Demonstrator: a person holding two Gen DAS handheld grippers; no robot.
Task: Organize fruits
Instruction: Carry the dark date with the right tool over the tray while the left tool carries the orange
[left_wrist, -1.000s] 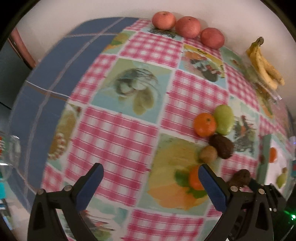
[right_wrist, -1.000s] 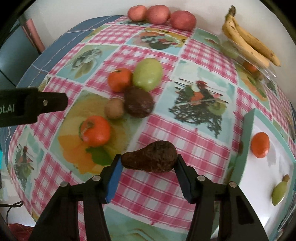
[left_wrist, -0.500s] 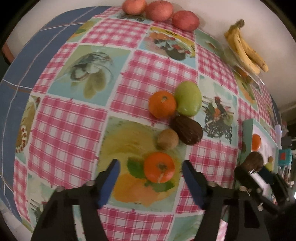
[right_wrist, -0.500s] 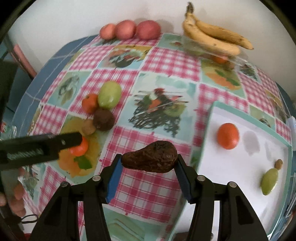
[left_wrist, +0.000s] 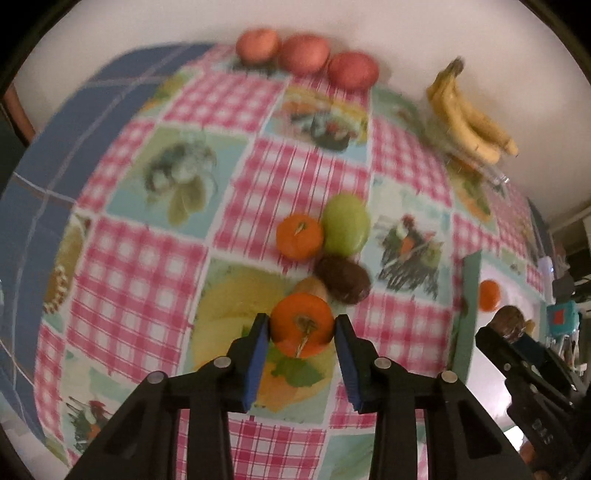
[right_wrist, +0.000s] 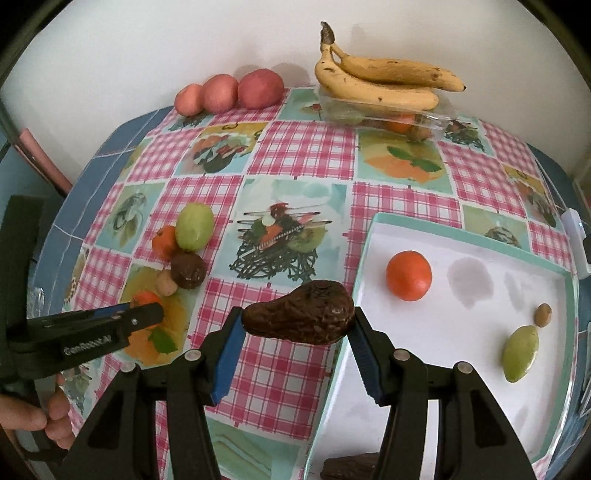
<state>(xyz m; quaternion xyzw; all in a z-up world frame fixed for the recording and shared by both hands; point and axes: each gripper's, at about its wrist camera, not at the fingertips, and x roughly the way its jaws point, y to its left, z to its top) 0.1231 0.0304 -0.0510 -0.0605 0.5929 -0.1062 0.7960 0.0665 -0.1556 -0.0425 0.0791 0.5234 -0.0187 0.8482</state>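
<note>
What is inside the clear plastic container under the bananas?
Through the clear plastic container an orange fruit and something green show. The bananas resting on top and glare on the plastic hide the rest, so the full contents cannot be told.

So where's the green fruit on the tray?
In the right wrist view, the green fruit lies near the tray's right edge, just below a small brown fruit.

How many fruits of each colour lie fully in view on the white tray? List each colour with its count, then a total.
orange fruit: 1
green fruit: 1
small brown fruit: 1
Total: 3
The dark piece cut off at the near corner of the tray is not counted.
</note>
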